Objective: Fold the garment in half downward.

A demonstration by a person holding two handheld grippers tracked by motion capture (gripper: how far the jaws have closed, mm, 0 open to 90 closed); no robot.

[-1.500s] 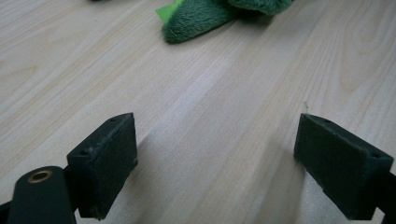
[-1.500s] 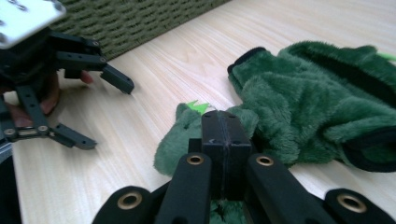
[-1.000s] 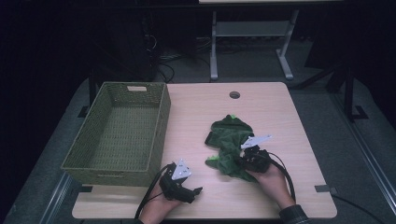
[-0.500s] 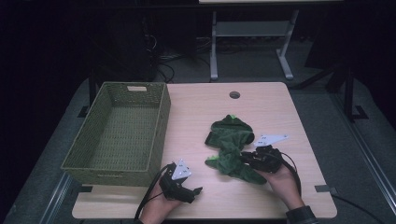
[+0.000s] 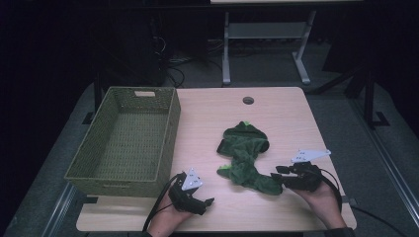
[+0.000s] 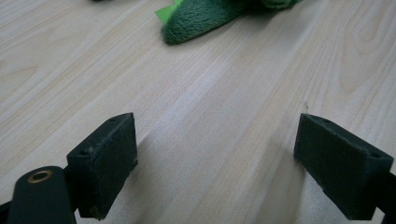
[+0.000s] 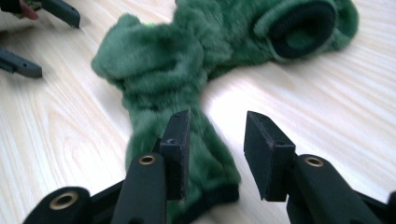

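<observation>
- Right gripper [image 5: 279, 172]: held in the right hand [image 5: 321, 197] at the near right of the table [image 5: 291, 108], jaws pointing left at the near end of the green garment [image 5: 245, 157].
- Its jaws have just been opening. In the right gripper view [image 7: 214, 156] they stand partly apart over the garment's near cuff [image 7: 205, 186]; the pads do not press on the cloth. One jaw lies over the fabric, the other over bare wood just beside it.
- Garment: plush, dark green, with a black-lined opening [image 7: 303, 23] at its far end. It lies crumpled on the table right of centre, running from near the right gripper toward the far middle. Nothing holds it.
- Left gripper [image 5: 205, 205]: held low at the near edge of the table, left of the garment and apart from it. In the left gripper view [image 6: 215, 163] the jaws stand wide apart with bare wood between them; a tip of the garment [image 6: 196, 21] lies beyond, not touching.
- Its jaw tips [image 7: 42, 32] also appear past the garment in the right gripper view.
- Basket [image 5: 168, 143]: woven, olive, rectangular, at the left of the table, well apart from the garment.
- Grommet hole [image 5: 248, 100]: in the table top at the far middle.
</observation>
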